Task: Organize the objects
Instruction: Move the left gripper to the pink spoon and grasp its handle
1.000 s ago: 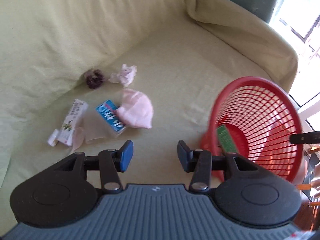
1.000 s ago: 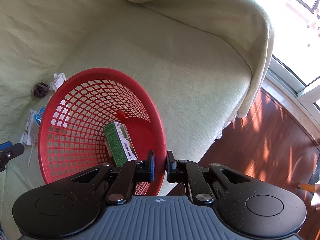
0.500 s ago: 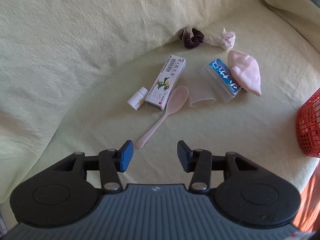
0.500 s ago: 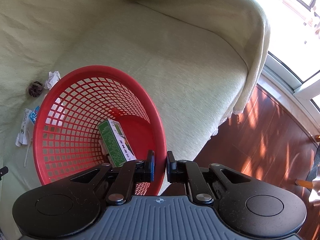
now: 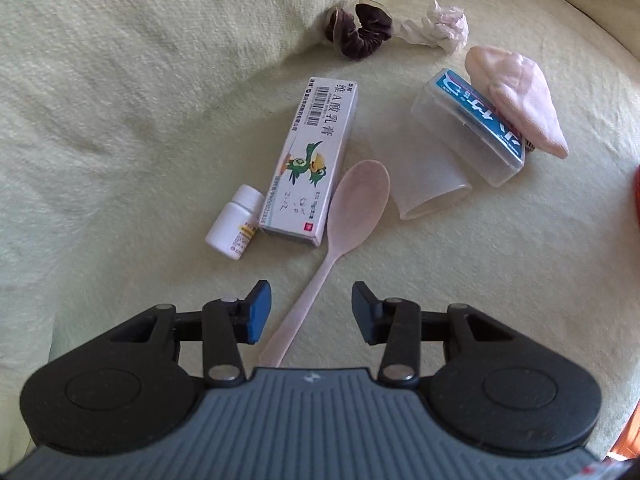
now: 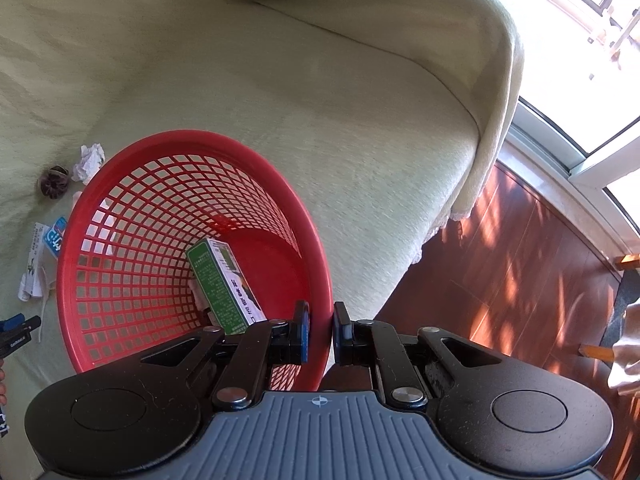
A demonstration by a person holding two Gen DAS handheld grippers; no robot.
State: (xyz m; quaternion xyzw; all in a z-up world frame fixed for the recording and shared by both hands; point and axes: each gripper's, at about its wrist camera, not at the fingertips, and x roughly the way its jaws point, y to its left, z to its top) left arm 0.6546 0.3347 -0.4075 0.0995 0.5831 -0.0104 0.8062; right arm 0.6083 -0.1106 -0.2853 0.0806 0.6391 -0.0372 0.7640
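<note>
In the left wrist view my left gripper [image 5: 311, 312] is open, low over the sofa seat, with the handle of a pink plastic spoon [image 5: 344, 224] lying between its fingers, untouched. Beyond lie a white medicine box [image 5: 316, 160], a small white pill bottle [image 5: 234, 228], a clear cup [image 5: 424, 180], a clear box with a blue label [image 5: 476, 120], a pink cloth [image 5: 516, 96], a dark scrunchie [image 5: 360, 32] and crumpled paper [image 5: 440, 24]. In the right wrist view my right gripper [image 6: 320, 332] is shut on the rim of the red basket [image 6: 132, 248], which holds a green box [image 6: 224, 284].
The sofa is covered with a pale green throw [image 6: 320, 100]. Its armrest [image 6: 440, 32] stands to the right, with wooden floor [image 6: 520, 260] beyond the seat edge. My left gripper's tip [image 6: 16, 330] shows at the left edge of the right wrist view.
My left gripper swung left away from the basket and came down over the loose items, now straddling the spoon handle. My right gripper kept its hold on the basket rim.
</note>
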